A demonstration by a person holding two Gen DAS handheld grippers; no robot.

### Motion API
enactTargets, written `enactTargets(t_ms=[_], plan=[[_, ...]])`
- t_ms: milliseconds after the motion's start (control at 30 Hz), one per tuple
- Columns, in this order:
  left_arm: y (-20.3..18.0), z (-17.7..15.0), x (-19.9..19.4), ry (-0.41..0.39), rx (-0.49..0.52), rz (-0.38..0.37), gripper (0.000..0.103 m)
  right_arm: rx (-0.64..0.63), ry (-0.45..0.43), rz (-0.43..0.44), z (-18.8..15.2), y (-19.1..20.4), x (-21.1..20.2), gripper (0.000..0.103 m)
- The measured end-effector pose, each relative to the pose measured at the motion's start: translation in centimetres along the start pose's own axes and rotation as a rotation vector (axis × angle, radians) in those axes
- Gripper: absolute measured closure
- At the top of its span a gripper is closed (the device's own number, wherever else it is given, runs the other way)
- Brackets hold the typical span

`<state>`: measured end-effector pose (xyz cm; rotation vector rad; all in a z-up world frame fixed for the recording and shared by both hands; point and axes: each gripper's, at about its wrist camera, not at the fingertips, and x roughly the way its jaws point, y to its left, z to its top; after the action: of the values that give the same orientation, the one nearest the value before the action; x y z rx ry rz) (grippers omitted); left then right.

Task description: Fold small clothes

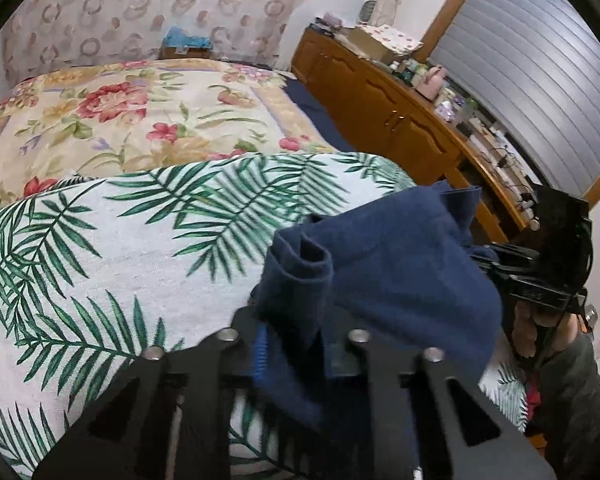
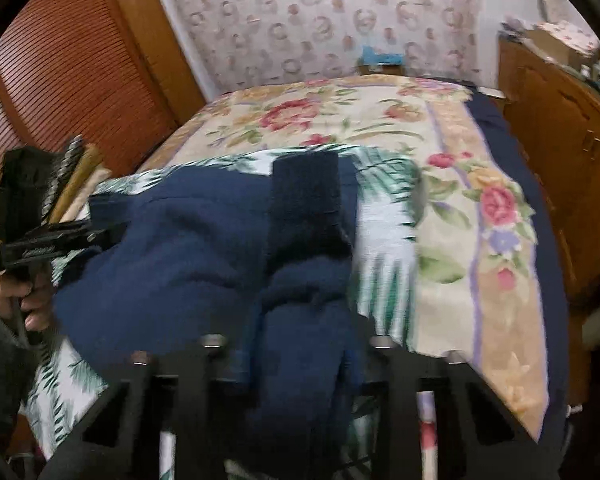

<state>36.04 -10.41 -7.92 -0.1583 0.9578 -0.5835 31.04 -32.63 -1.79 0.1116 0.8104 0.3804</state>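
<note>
A navy blue garment [image 1: 400, 264] lies bunched on a white cloth printed with green palm leaves [image 1: 120, 240] that covers the near end of the bed. In the left wrist view its left edge is gathered in my left gripper [image 1: 296, 320], which is shut on it, the fabric hiding the fingertips. My right gripper [image 1: 496, 264] grips the garment's right edge. In the right wrist view the navy garment [image 2: 172, 248] is folded in thick rolls between the fingers of my right gripper [image 2: 296, 332], shut on it. My left gripper [image 2: 100, 236] holds the far left edge, a hand below it.
A floral bedspread [image 1: 140, 120] covers the bed beyond the palm-leaf cloth [image 2: 384, 248]. A wooden dresser [image 1: 400, 120] crowded with small items runs along the right side. Louvred wooden doors [image 2: 60, 80] stand to the left. Patterned wallpaper is behind the bed.
</note>
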Motion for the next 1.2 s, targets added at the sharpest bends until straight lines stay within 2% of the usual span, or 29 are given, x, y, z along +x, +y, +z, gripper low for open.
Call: enactTargets(t_ms=[67,233,467,633,900,1067,1200], plan=[[-0.7,0.0,-1.1,-0.026,0.023,-0.013,0.086,-0.028,-0.003,-0.025,0.0,0.3,-0.3,0.084],[-2.6,-0.7,-5.7,-0.119,0.063,-0.052,0.087,-0.078,-0.06,-0.049,0.1,1.5,-1.8,0.086],[-2.6,-2.6,-12.9,-0.236,0.081,-0.046,0.087,-0.149,-0.143,0.0,1.4,5.4,-3.3,0.087],[-0.1,-3.7,-18.8,-0.308,0.064,0.023,0.088,-0.232,-0.181,0.077,3.8,10.3,-2.4,0.087],[6.9,-6.1,-27.5,-0.407,-0.01,0.184,0.088,-0.337,-0.225,0.223,9.6,18.8,1.8,0.087],[11.3,-8.4,-30.9,-0.456,-0.077,0.239,0.088,-0.386,-0.215,0.294,13.5,23.5,5.9,0.087],[14.5,-10.1,-32.6,-0.486,-0.139,0.257,0.088,-0.446,-0.215,0.318,16.3,26.2,8.8,0.088]])
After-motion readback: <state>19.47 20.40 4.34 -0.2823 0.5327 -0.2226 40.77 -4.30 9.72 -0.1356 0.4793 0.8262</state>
